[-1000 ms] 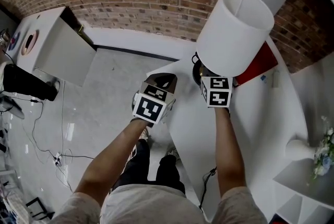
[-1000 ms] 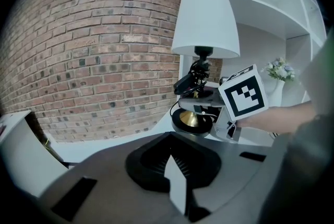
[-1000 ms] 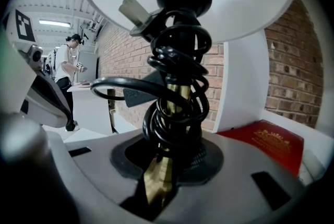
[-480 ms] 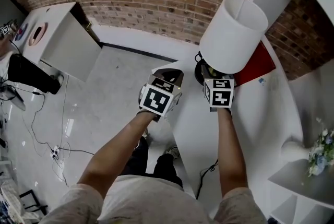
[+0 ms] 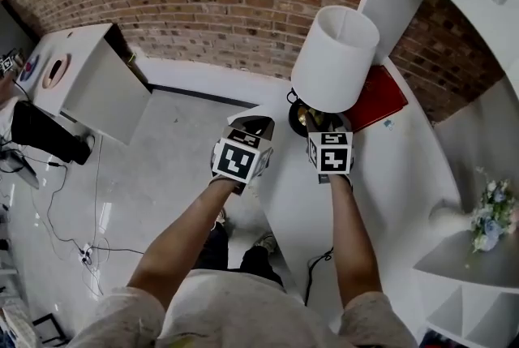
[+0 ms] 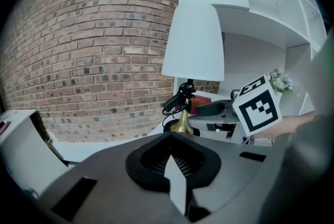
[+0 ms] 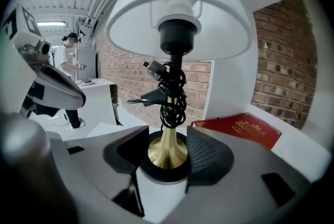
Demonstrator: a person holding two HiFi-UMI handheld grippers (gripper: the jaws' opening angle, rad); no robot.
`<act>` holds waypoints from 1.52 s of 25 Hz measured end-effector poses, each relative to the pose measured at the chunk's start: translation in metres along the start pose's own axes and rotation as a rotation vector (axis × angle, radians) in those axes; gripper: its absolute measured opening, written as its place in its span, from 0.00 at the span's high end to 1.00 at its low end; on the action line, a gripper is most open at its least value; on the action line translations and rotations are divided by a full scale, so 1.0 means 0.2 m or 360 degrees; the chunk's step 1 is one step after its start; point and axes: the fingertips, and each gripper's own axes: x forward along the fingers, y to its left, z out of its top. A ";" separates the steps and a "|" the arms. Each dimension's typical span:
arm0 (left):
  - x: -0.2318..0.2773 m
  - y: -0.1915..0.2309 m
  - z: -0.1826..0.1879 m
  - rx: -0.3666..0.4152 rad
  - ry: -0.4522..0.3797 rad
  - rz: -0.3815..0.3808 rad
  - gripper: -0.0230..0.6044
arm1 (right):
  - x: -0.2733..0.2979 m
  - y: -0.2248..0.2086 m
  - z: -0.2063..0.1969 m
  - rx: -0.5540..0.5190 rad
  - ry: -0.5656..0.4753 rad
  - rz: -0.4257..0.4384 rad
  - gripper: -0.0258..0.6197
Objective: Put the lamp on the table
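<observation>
The lamp (image 5: 334, 58) has a white drum shade, a brass stem with black cord wound round it, and a black round foot. It stands upright on the white table (image 5: 389, 168), near the table's left corner. My right gripper (image 5: 318, 127) is just on the near side of the foot. Its jaws have just been opening and now stand open. In the right gripper view the brass foot (image 7: 167, 151) shows in the gap of the right gripper (image 7: 163, 152), and the pads do not touch it. My left gripper (image 5: 247, 126) hovers left of the lamp over the table's corner, shut and empty.
A red book (image 5: 375, 97) lies on the table behind the lamp, next to a white shelf upright (image 5: 393, 2). A vase of flowers (image 5: 489, 216) stands at the far right. Left of the table are grey floor, a white cabinet (image 5: 89, 75) and loose cables.
The right jaws have opened off the lamp's foot and drawn back a little toward the person. The lamp stays upright on the table. The left gripper has risen slightly.
</observation>
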 end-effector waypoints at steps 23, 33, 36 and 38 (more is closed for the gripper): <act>0.00 -0.35 0.23 0.0144 -0.0106 -0.0302 0.97 | -0.64 -0.17 0.06 0.0344 -0.0008 -0.0286 0.64; -0.02 -0.51 0.28 0.0304 -0.0134 -0.0555 0.97 | -0.93 -0.17 0.11 0.0503 -0.0041 -0.0548 0.64; -0.06 -0.55 0.30 0.0350 -0.0151 -0.0640 0.97 | -1.00 -0.15 0.11 0.0534 -0.0053 -0.0629 0.65; -0.09 -0.58 0.31 0.0376 -0.0163 -0.0703 0.97 | -1.05 -0.13 0.11 0.0555 -0.0060 -0.0684 0.65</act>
